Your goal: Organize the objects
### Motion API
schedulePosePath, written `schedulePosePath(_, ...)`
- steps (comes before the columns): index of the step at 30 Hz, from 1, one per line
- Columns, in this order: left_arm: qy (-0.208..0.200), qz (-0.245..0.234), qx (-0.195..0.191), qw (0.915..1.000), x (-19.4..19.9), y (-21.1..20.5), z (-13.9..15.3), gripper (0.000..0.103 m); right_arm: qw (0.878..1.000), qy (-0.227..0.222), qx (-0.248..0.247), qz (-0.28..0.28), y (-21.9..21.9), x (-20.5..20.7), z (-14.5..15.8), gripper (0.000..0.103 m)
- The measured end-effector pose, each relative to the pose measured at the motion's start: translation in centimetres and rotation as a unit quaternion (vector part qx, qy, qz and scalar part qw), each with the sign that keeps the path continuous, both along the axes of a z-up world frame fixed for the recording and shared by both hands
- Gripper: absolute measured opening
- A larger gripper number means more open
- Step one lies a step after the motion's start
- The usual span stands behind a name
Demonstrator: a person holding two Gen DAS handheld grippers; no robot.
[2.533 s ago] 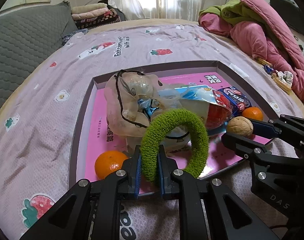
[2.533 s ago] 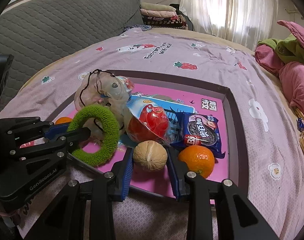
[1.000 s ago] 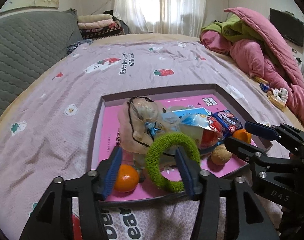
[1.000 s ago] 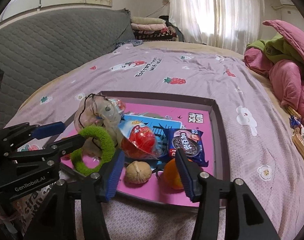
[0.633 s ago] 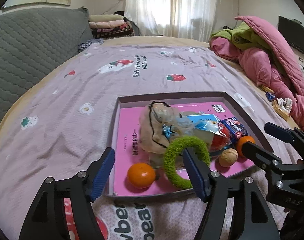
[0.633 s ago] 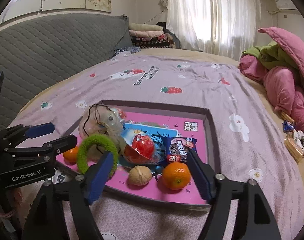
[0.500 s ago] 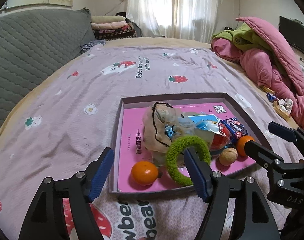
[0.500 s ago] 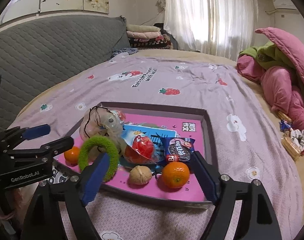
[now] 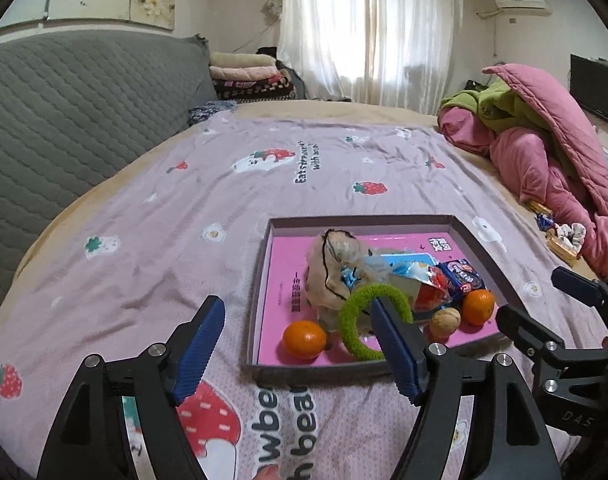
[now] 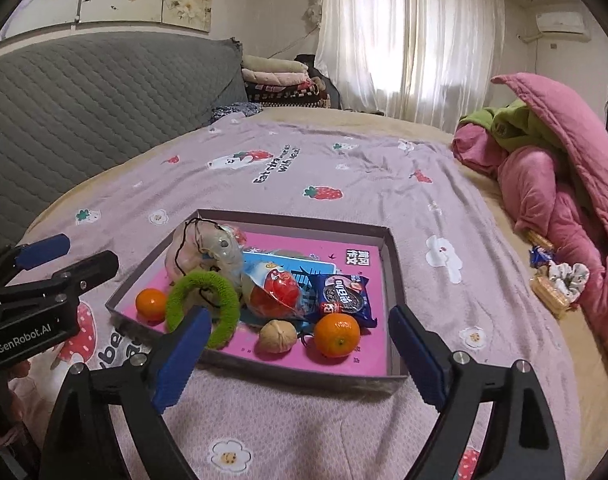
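one green fuzzy ring [image 10: 203, 306] leans upright on the mesh pouch [image 10: 203, 252] inside the tray [image 10: 291, 222], walnut [image 10: 277, 336] and two oranges beside it. left gripper [image 9: 295, 348] and right gripper [image 10: 299, 350] are both opening, nothing between them.

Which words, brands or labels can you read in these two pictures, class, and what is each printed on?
"GenRobot.AI": left gripper body.
"DAS": right gripper body; the rest is cut off.
"Eat strawberries with tea!": bedspread, partly blurred.
Chinese characters: pink tray floor, too small to read.
Biscuit packet: lettering too blurred.
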State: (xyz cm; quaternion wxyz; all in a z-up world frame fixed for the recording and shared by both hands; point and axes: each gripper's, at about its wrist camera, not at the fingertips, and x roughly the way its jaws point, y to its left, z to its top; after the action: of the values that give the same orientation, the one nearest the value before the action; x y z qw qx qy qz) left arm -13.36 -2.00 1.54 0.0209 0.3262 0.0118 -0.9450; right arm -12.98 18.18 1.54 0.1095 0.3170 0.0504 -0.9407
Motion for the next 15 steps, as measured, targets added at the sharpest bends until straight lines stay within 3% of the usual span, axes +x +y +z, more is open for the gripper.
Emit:
schedulePosePath(9, -0.009, 0.010, 0.023, 0.9996, 2.6, -0.2, -0.9, 0.076, 1.000, 0.009, -0.021, -0.005, 0.8, 2.5, 0.8, 0.090)
schedulePosePath(15, -0.010, 0.011, 0.010, 0.9998, 4.2, 0.4, -1.3, 0.077, 1.000, 0.020, -0.016, -0.010, 1.0, 3.9, 0.4, 0.090)
